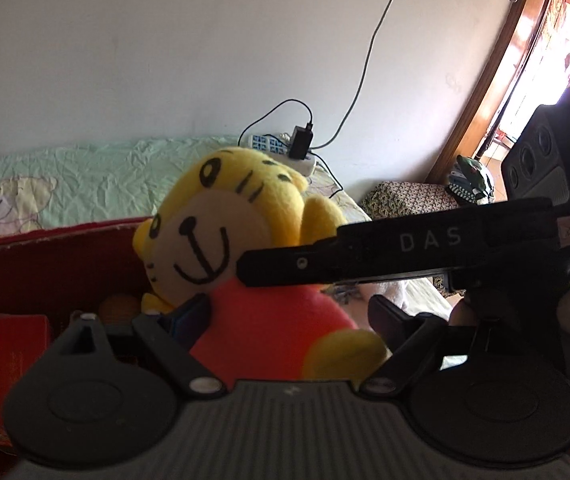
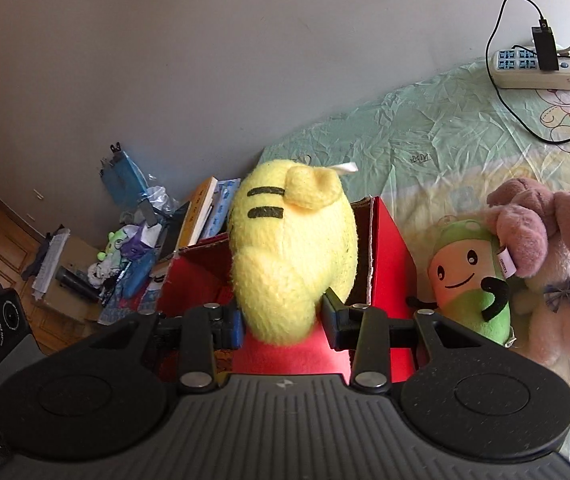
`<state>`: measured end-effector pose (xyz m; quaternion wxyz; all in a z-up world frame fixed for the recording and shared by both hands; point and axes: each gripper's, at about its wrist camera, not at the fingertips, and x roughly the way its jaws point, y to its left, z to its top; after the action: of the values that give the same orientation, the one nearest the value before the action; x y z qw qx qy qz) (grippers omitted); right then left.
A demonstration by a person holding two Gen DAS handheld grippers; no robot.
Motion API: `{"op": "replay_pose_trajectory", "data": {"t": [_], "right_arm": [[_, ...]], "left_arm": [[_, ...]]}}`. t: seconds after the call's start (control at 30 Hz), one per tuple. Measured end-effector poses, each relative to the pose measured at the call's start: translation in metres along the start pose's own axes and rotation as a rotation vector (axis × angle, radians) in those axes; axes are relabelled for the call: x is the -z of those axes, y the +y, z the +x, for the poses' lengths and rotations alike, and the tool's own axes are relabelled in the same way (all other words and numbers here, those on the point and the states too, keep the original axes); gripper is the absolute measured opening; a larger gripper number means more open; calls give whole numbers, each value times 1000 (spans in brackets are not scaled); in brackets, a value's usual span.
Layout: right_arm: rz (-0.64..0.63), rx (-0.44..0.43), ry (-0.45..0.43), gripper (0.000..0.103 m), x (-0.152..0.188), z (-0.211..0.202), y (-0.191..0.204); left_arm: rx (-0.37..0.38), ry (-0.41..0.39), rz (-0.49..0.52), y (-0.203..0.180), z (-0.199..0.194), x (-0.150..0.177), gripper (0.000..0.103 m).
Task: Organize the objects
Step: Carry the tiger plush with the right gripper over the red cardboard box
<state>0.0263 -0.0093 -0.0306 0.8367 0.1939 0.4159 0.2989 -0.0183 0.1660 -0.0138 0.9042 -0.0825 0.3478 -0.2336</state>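
1. Both grippers hold the yellow tiger plush: the right gripper pinches its neck from behind, and the left gripper stands wide around its red body, contact unclear.
2. Toy hangs upright, long axis toward 12 o'clock, directly over the open red box, which lies below at 6 o'clock.
3. Right hand's tool is nearer the head.
4. Box floor and the toy's legs are hidden; a green plush and pink plush wait at 3 o'clock on the bed.
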Motion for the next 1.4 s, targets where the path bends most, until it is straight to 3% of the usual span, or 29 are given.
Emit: {"op": "replay_pose_trajectory", "data": {"t": [0.37,0.67,1.13,1.2,1.4], "right_arm": [[-14,170,25,39,14,50,16],[17,227,59,39,19,63,13],[32,218,18,42,21,54,14],[22,227,-2,51,22,49,17],[22,236,-32,47,24,39,15]], "left_arm": [[45,88,-41,43,29,11,84],[52,154,-49,61,40,23,84],[39,191,-59,64,50,16,97],[20,198,-56,63,52,15,96],[-48,227,-15,52,56,13,97]]}}
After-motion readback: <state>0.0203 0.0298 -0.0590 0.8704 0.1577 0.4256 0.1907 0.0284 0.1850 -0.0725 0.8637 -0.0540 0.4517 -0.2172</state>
